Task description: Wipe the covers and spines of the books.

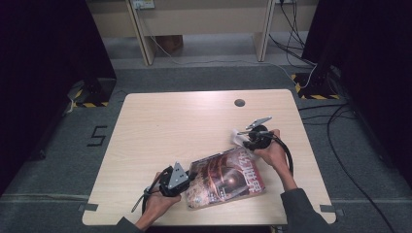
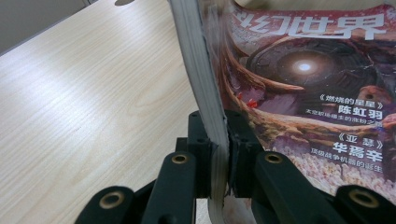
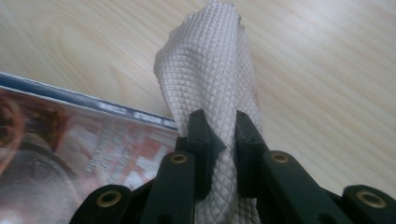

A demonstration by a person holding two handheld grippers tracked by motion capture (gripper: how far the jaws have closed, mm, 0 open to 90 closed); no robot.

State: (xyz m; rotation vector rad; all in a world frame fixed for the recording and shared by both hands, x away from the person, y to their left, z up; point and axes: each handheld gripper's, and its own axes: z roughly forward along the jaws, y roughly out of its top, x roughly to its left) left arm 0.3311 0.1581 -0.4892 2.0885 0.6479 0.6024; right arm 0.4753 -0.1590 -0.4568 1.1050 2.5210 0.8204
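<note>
A magazine (image 1: 226,178) with a dark reddish cover and white Chinese lettering lies near the table's front edge. My left gripper (image 1: 187,178) is shut on the magazine's left page edge (image 2: 205,93), which stands between the jaws. The cover (image 2: 317,79) spreads out to the right of that edge. My right gripper (image 1: 244,140) sits just past the magazine's far right corner, shut on a white waffle-textured cloth (image 3: 210,79). The cloth (image 1: 237,136) bunches up between the jaws above the wood. A strip of the magazine (image 3: 70,144) lies to the left of the cloth.
The light wooden table (image 1: 194,121) has a round cable hole (image 1: 239,103) near its far edge. Dark curtains stand on both sides. Cables (image 1: 335,126) run over the grey floor at the right, and a wooden frame (image 1: 145,29) stands behind the table.
</note>
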